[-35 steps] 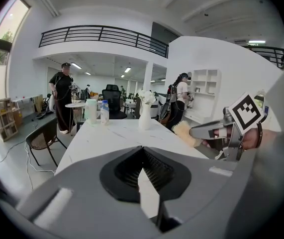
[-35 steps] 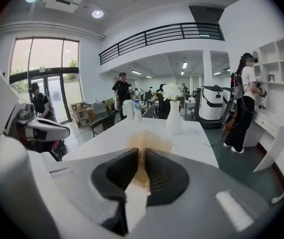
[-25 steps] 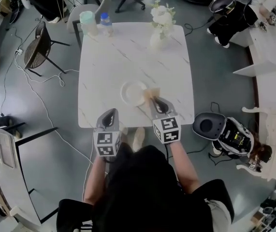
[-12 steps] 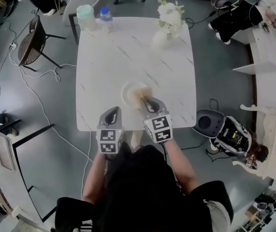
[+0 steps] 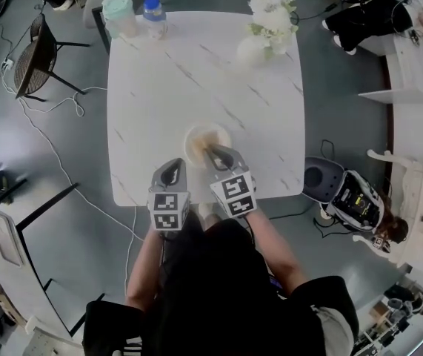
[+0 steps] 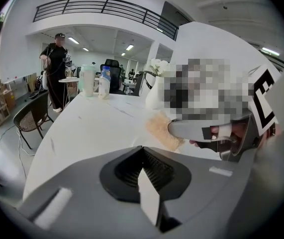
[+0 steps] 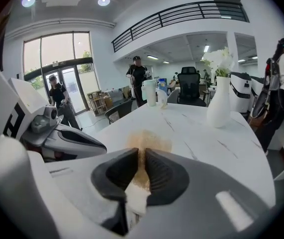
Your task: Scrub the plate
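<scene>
A white plate (image 5: 193,136) lies on the marble table (image 5: 159,87) near its front edge. My right gripper (image 5: 210,153) is shut on a tan scrubbing cloth (image 5: 207,140), which hangs over the plate's middle. In the right gripper view the cloth (image 7: 149,141) sticks out forward between the pads of my right gripper (image 7: 142,156). My left gripper (image 5: 172,166) hovers over the table's front edge, left of the plate, shut and holding nothing. The left gripper view shows the jaws of my left gripper (image 6: 142,151) meeting, with the cloth (image 6: 160,128) and the right gripper (image 6: 206,131) ahead to the right.
A white vase of flowers (image 5: 259,47) stands at the table's far right. A pale green cup (image 5: 118,13) and a bottle (image 5: 154,15) are at the far left. A chair (image 5: 37,58) and cables lie left of the table, and a floor machine (image 5: 344,191) sits on the right. People stand in the background.
Both grippers have moved forward and down toward the table. The right one carried the cloth from the plate's right rim to over its middle.
</scene>
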Demonstrator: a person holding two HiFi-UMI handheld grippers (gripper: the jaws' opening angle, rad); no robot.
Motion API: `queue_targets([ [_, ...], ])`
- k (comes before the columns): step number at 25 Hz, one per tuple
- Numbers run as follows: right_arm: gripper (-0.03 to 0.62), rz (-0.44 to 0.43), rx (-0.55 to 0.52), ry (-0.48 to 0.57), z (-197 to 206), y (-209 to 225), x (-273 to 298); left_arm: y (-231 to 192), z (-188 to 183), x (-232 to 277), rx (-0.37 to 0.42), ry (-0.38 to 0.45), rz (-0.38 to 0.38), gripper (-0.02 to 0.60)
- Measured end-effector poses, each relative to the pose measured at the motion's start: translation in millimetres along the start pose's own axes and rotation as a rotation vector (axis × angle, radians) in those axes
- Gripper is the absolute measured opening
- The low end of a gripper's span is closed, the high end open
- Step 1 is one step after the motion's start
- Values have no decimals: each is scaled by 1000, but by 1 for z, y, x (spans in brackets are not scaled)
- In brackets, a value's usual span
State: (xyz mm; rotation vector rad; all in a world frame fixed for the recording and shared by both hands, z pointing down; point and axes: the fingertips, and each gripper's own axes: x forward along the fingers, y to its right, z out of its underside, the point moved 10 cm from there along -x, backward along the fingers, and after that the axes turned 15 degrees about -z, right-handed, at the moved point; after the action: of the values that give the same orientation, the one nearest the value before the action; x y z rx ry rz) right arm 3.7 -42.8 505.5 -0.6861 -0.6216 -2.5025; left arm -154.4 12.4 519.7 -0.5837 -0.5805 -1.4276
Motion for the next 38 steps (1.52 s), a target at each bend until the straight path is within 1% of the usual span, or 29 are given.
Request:
queue_targets([
  [7, 49, -34, 3, -38, 5, 10, 32, -3, 6, 36, -16, -93, 7, 14],
  [11, 49, -42, -4, -55, 9, 19, 48, -4, 8, 50, -19, -105, 16, 15],
  [15, 49, -45, 0, -68, 13, 26, 61, -3, 11, 62, -5, -120, 21, 15],
  [23, 49, -56, 2, -73, 13, 29, 68, -2, 15, 74, 10, -144, 22, 15],
  [28, 49, -37, 8, -72, 14, 34, 64, -2, 18, 76, 13, -149, 20, 15],
  [38, 49, 53, 50, -62, 22, 56, 42, 2, 20, 77, 15, -155, 33, 15],
])
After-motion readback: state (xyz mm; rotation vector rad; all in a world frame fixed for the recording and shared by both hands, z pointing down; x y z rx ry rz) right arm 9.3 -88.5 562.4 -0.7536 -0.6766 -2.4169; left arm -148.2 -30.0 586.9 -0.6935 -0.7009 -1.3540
